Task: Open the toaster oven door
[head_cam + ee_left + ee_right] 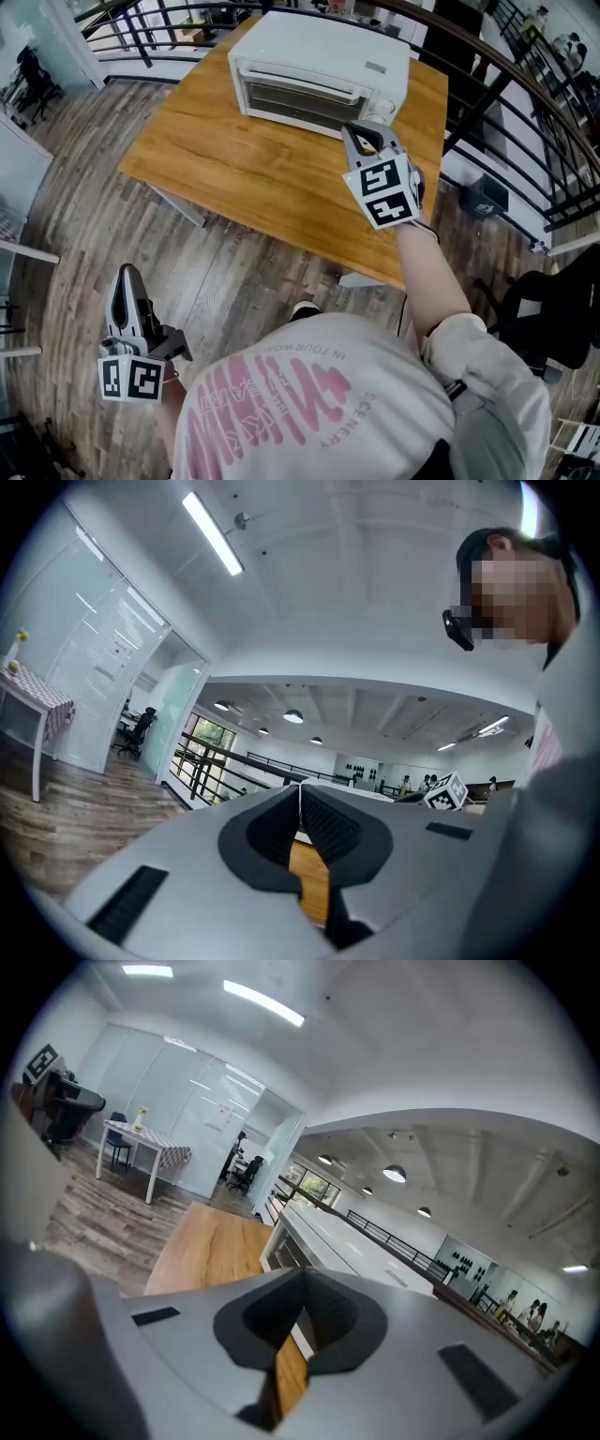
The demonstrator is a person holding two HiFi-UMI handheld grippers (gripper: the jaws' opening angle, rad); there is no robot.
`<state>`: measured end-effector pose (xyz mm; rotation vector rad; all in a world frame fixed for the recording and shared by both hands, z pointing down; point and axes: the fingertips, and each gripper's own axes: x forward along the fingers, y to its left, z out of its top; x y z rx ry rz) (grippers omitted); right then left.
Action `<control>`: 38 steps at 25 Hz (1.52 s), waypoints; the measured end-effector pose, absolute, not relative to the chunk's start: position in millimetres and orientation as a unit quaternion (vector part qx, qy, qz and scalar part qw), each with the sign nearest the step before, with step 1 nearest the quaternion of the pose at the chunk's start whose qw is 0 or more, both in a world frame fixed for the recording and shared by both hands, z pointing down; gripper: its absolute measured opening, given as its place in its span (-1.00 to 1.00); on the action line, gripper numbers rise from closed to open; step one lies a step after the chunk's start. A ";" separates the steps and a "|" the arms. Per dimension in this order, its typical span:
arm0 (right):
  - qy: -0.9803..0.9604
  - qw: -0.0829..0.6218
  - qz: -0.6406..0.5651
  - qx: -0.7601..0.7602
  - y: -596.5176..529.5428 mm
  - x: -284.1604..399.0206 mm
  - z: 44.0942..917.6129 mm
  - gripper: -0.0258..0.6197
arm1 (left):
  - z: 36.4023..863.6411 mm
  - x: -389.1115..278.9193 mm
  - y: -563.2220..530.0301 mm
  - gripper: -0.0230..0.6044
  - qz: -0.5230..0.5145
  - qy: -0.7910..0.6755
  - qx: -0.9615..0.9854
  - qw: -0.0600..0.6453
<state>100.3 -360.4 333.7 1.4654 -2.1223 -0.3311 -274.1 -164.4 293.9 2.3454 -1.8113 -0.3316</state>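
We see our left gripper (300,787) with its 2 jaws pressed together, a wooden table (310,878) showing behind them.

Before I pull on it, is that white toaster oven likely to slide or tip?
The toaster oven looks boxy and broad-based, so it probably won't tip. It sits on a smooth wooden table, so pulling the door may slide it. The door looks glazed, so probably fragile.
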 end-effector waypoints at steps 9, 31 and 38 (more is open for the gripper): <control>-0.788 0.309 -0.149 0.511 -406.1 100.2 331.9 -0.74 | 296.3 -276.3 -162.0 -0.85 -0.109 -0.624 0.770 0.080; -0.775 0.413 -0.163 0.449 -472.4 98.9 357.8 -0.54 | 289.3 -285.3 -170.1 -0.85 -0.104 -0.656 0.745 0.062; -0.770 0.425 -0.152 0.451 -482.3 106.0 367.4 -0.54 | 289.9 -285.1 -175.1 -0.85 -0.106 -0.657 0.744 0.065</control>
